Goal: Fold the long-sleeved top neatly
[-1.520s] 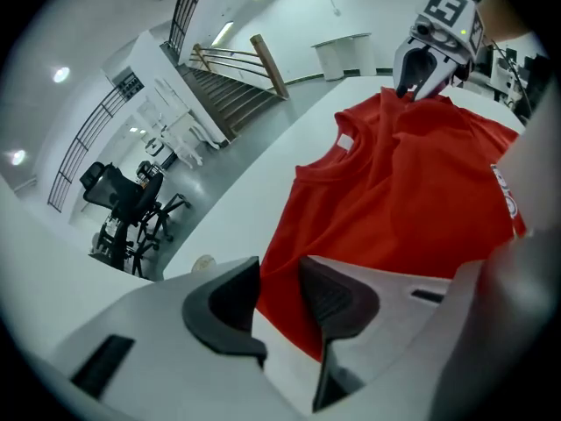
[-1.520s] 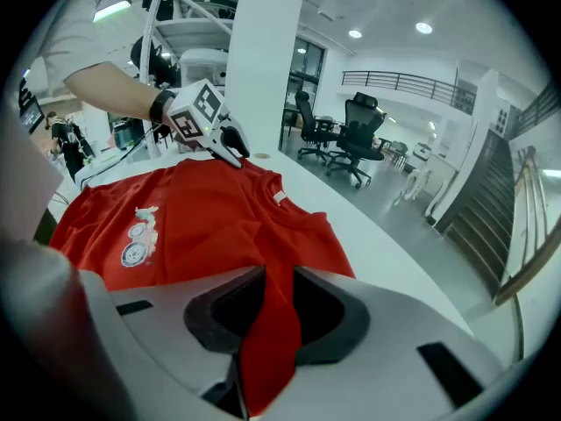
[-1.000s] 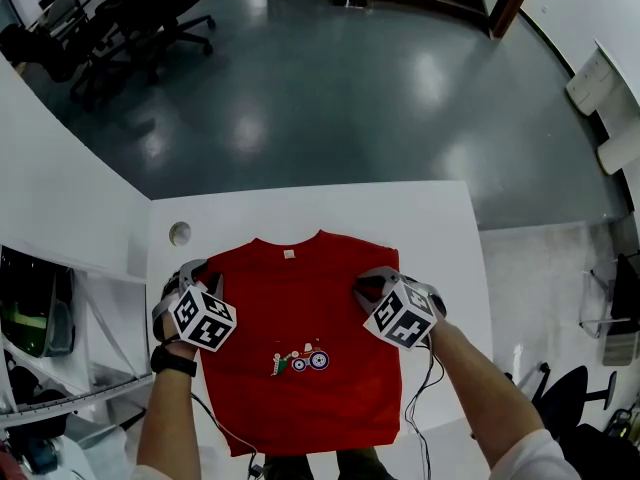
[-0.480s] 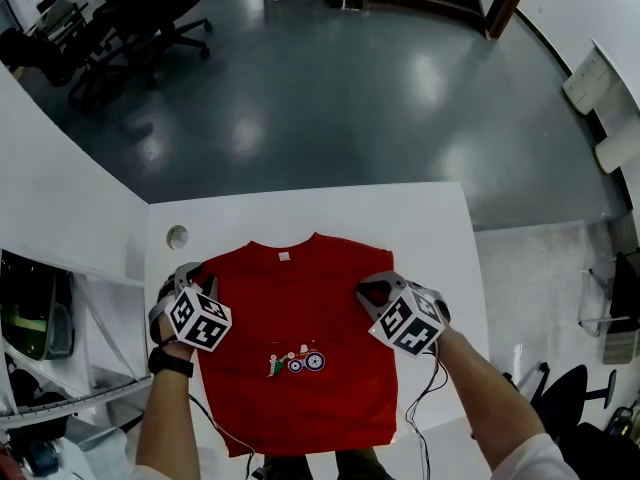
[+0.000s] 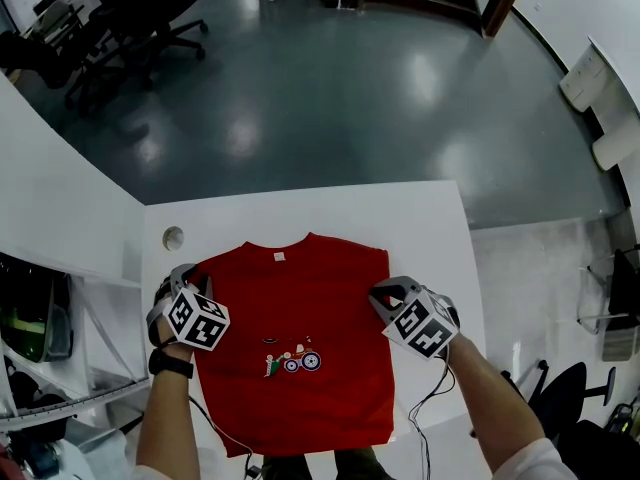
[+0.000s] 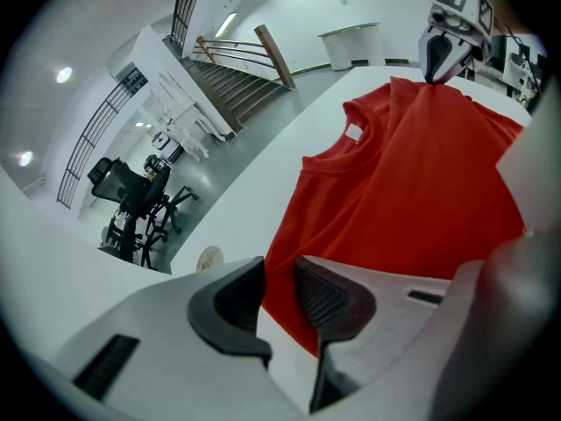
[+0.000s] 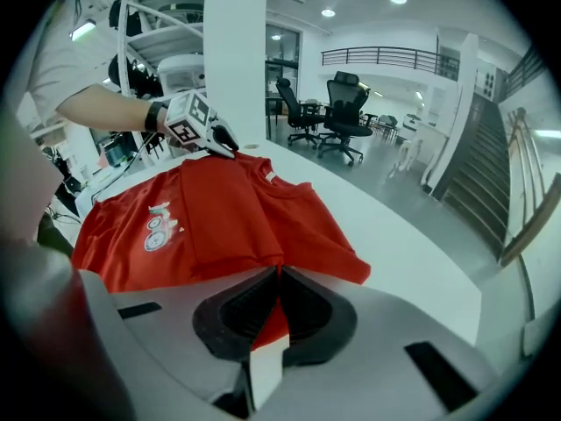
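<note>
A red long-sleeved top lies flat on the white table, collar away from me and a small printed motif on its chest. My left gripper sits at the top's left shoulder edge. Its jaws stand apart, astride that edge, and the pads do not press the cloth. My right gripper is at the right edge, level with the left one. Its jaws have just been closing and are now shut on a pinch of red fabric. A folded layer lies along the top's middle.
A round cable port is set in the table's far left corner. A shelf unit stands to the left of the table. Office chairs stand far off on the grey floor. Cables hang from both grippers near the table's front edge.
My right gripper has shifted outward to the right with the top's right edge pinched in it, spreading that side. The left gripper has stayed at the left shoulder.
</note>
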`<state>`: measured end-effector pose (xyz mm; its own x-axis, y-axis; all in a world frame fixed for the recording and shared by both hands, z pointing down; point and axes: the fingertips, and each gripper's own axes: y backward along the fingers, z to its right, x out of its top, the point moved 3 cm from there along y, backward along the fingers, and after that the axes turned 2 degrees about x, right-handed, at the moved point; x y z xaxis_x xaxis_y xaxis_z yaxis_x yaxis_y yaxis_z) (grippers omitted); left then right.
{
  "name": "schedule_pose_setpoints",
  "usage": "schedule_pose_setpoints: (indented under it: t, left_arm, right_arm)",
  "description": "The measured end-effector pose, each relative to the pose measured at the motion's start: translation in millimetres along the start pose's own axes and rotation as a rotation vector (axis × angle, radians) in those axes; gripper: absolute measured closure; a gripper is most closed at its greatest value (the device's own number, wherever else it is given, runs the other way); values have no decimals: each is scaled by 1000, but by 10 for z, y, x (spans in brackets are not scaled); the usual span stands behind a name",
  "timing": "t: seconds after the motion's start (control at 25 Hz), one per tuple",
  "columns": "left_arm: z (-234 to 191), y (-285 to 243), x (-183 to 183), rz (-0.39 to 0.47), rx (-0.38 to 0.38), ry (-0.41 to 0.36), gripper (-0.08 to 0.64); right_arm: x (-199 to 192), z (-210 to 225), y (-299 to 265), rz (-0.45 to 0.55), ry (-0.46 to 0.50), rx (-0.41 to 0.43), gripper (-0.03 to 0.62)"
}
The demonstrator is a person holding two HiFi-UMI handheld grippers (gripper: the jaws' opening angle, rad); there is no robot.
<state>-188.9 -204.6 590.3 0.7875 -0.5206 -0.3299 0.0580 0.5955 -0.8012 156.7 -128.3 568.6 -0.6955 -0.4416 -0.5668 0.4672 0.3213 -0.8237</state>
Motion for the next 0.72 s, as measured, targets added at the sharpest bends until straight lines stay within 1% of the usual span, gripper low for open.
schedule_pose_setpoints:
  t: [0.12, 0.24, 0.32, 0.4, 0.48, 0.56, 0.72]
  left_arm:
    - [0, -8, -3, 9, 9, 9, 456]
    - [-19, 10, 9, 25, 16, 51, 459]
    - [-72, 61, 12, 56, 20, 105, 459]
    - [-143, 141, -4, 90, 28, 136, 456]
    - [-170, 241, -41, 113, 35, 132, 453]
    - [-132, 364, -93, 129, 31, 110, 448]
    - [93, 660, -211, 165, 4, 49, 439]
  right_arm:
    - [-51, -45, -105, -41, 26, 4, 566]
    - [-21, -31, -128, -31, 27, -19, 557]
    - [28, -11, -81, 2, 24, -40, 480]
    - [69, 4, -7, 34, 20, -57, 471]
    - [68, -1, 71, 53, 23, -80, 463]
    - [55, -30, 149, 67, 28, -102, 463]
    - [53, -176, 297, 89, 30, -113, 463]
